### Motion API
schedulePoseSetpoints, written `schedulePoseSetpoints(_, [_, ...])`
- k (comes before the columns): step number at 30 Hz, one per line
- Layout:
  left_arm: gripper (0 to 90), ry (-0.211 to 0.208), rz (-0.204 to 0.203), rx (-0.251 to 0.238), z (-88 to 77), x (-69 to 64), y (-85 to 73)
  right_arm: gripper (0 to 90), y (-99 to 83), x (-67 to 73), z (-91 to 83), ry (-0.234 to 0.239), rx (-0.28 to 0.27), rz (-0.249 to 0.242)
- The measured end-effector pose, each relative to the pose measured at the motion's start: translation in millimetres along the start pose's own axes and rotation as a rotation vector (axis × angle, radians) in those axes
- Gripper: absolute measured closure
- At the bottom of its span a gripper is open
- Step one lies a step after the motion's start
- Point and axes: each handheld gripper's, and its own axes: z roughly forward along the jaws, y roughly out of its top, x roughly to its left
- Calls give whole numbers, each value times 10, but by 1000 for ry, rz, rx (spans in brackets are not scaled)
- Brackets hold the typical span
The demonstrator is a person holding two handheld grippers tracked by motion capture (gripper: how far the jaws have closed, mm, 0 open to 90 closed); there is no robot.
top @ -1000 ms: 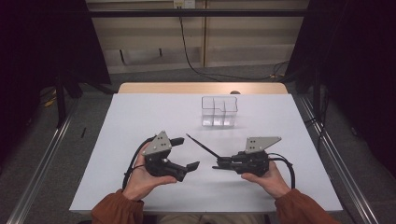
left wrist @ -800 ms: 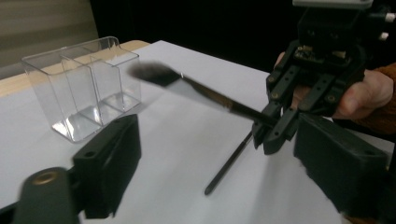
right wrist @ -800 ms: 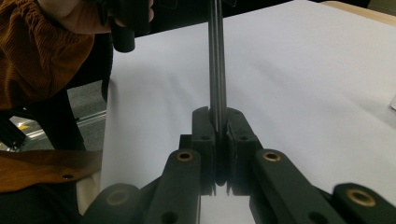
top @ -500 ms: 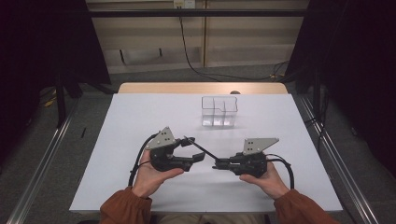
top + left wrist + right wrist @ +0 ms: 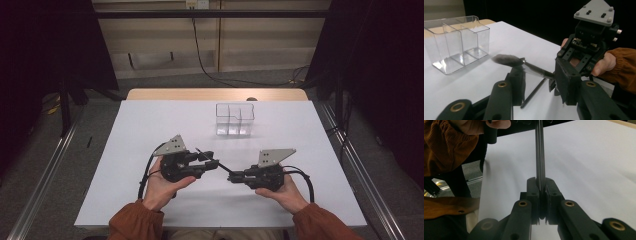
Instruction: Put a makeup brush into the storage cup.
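Observation:
A thin black makeup brush point(image 5: 224, 168) with a grey bristle head point(image 5: 509, 60) hangs level above the white table. My right gripper point(image 5: 234, 176) is shut on the tail of its handle point(image 5: 540, 150), the jaws of that gripper point(image 5: 540, 186) pressed together on it. My left gripper point(image 5: 212, 164) faces the right one, and the brush's silver ferrule runs across between its jaws point(image 5: 540, 82). Those jaws have just been closing, but a gap still shows between the brush and the pads. A clear divided organizer point(image 5: 235, 120) stands farther back.
The white table cover point(image 5: 150, 125) has bare room on all sides of the hands. The organizer point(image 5: 456, 42) has several empty compartments. Metal rails point(image 5: 45, 175) run along both sides of the table, and a cable point(image 5: 200, 55) hangs at the back.
The left gripper has swung in to the brush and its jaws have narrowed around the ferrule. The right gripper and the brush have kept still.

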Motion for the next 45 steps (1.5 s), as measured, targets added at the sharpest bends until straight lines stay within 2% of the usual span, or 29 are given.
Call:
schedulePoseSetpoints(3, [630, -15, -11, -3, -1, -1, 4, 843, -3, 3, 1, -1, 4, -6])
schedulePoseSetpoints(6, [679, -29, -17, 0, -5, 2, 3, 843, -6, 4, 4, 3, 4, -10])
schedulePoseSetpoints(11, [700, -40, -6, 9, -22, 4, 13, 844, -15, 14, 23, 9, 17, -24])
schedulePoseSetpoints(17, [762, -72, -27, -1, -23, -1, 19, 843, -27, 17, 33, 13, 23, -33])
schedulePoseSetpoints(21, [781, -84, -19, -1, -19, -17, 29, 843, -32, 20, 40, 11, 30, -48])
schedulePoseSetpoints(28, [826, -124, -27, -11, 6, -56, 59, 841, -37, 27, 60, 17, 34, -56])
schedulePoseSetpoints(30, [831, -125, -26, -26, 12, -81, 66, 840, -33, 28, 59, 18, 32, -53])
schedulePoseSetpoints(38, [840, -122, -18, -30, 9, -112, 95, 820, -27, 9, 28, 17, 11, -35])
schedulePoseSetpoints(45, [840, -109, -4, -25, 2, -121, 102, 734, -8, -24, -18, 8, -9, -11])
